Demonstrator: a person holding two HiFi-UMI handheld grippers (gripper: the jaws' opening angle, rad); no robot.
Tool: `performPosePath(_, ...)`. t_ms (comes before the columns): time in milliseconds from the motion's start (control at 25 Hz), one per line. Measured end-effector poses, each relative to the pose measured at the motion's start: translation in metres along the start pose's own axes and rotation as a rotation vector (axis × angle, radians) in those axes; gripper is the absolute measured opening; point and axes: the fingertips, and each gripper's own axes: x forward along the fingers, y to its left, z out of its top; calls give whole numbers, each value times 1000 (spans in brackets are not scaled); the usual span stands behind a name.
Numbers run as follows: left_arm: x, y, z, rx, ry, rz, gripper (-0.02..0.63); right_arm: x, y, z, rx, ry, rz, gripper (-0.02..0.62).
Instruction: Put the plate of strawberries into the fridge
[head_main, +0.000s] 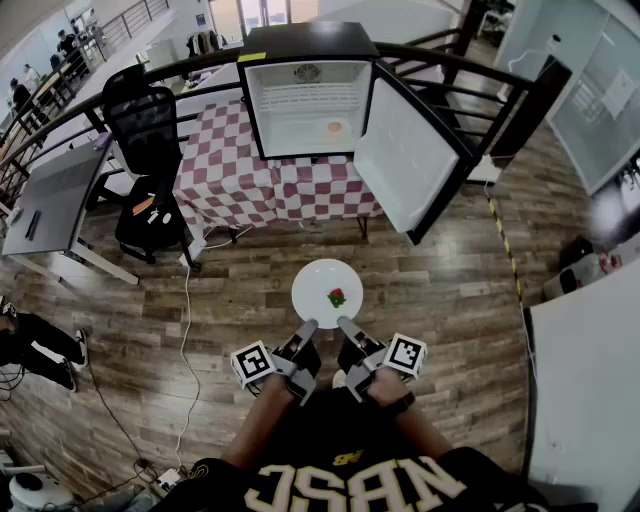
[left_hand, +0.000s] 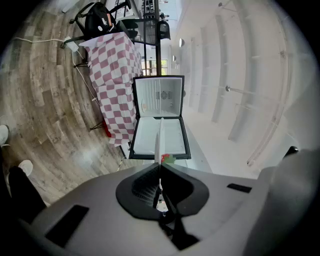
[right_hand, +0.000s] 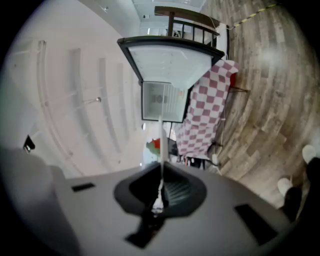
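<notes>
**Plate held in the air, fridge ahead and open**

The step in hand is, I judge, the carrying. The left gripper (head_main: 308, 328) and the right gripper (head_main: 345, 324) are both clenched on the near rim of the white plate (head_main: 318, 278), one beside the other. In each gripper view the rim shows as a thin white edge pinched between the jaws. The plate hangs over the wooden floor (head_main: 250, 290), well apart from the fridge (head_main: 305, 105). The fridge stands on a table with a checked cloth (head_main: 225, 185), and its door (head_main: 405, 160) is swung wide open.

The next move probably calls for walking forward, lifting the plate to the height of the shelf and keeping it level. Only one side of the plate is gripped, so it could tip.

The plate is round, white and mostly bare. I can see only one red strawberry (head_main: 337, 297) with green leaves, lying right of the middle.
</notes>
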Motion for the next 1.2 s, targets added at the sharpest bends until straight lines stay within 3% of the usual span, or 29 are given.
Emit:
performPosePath(600, 37, 4, -38, 16, -21, 3, 26, -35, -9, 38, 15, 29, 51, 31)
performPosePath(800, 36, -3, -27, 45, -61, 14, 26, -20, -4, 37, 31, 68, 92, 31)
performPosePath(1000, 49, 11, -12, 31, -83, 39, 26, -3, -18, 49, 48, 69, 59, 31)
performPosePath(1200, 76, 19, 23, 72, -36, 69, 28, 31, -25, 70, 69, 37, 28, 31)
